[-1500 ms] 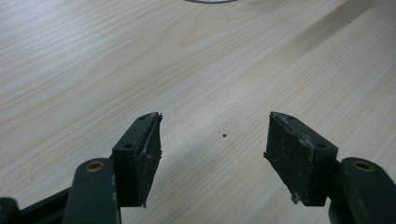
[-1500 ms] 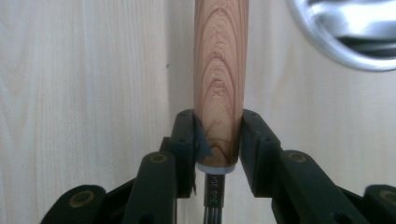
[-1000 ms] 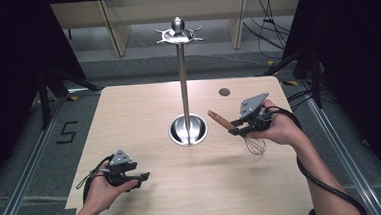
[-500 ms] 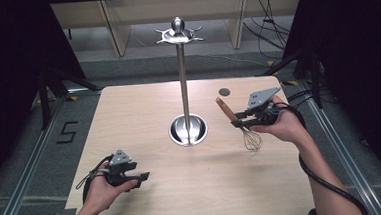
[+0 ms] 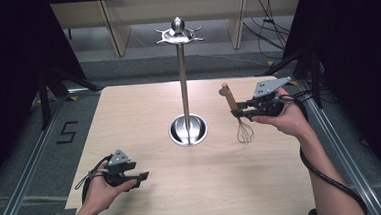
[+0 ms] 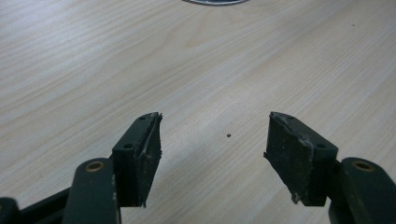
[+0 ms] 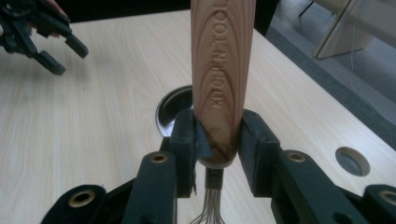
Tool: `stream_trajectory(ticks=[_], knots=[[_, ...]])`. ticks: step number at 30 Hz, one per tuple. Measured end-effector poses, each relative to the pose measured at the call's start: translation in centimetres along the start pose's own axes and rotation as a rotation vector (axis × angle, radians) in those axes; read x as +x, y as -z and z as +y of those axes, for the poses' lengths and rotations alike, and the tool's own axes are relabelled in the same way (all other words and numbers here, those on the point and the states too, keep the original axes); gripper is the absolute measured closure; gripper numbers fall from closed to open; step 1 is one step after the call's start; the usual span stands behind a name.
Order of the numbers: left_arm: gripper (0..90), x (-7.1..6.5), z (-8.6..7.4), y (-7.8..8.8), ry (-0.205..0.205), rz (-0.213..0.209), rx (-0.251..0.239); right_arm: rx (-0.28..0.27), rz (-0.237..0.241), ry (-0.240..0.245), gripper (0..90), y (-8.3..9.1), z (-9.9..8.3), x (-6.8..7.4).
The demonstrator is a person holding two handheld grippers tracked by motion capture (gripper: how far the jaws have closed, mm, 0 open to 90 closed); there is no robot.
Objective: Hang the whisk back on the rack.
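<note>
Right tool is clamped on the whisk low on its wooden handle, just above the wire loops. The whisk is held near-upright above the tabletop, right of the utensil stand. Left tool is wide, empty, hovering near the front left. Risk: the rounded handle pivots in that low grip, so the top misses a stand hook or knocks the pole.
</note>
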State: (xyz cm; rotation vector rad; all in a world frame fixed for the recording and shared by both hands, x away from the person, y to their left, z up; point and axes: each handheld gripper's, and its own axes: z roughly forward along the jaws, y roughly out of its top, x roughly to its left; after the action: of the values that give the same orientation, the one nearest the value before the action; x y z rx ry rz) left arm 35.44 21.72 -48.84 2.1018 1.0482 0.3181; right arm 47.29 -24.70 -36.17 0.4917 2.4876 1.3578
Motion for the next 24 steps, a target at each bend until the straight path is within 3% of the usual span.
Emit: stream_trajectory(ticks=[1,8,10,13,14,24], knots=[[34.6,0.0,0.0,0.0,-0.001,0.000,0.002,-0.017,-0.002,0.014,69.7,0.0,0.2,-0.2],[34.6,0.0,0.0,0.1,-0.005,0.001,0.002,-0.059,-0.003,-0.011,69.6,-0.2,1.4,-0.2],[34.6,0.0,0.0,0.2,-0.005,0.001,0.003,-0.077,-0.006,0.007,69.7,-0.3,1.8,-0.4],[34.6,0.0,0.0,0.2,0.002,0.001,-0.003,-0.063,0.011,-0.011,69.7,-0.2,2.3,-0.4],[34.6,0.0,0.0,0.2,0.003,0.002,-0.003,-0.086,0.000,0.006,69.7,-0.3,2.4,-0.6],[34.6,0.0,0.1,0.3,0.000,0.002,-0.003,-0.121,0.008,-0.022,69.7,0.0,3.5,-0.9]])
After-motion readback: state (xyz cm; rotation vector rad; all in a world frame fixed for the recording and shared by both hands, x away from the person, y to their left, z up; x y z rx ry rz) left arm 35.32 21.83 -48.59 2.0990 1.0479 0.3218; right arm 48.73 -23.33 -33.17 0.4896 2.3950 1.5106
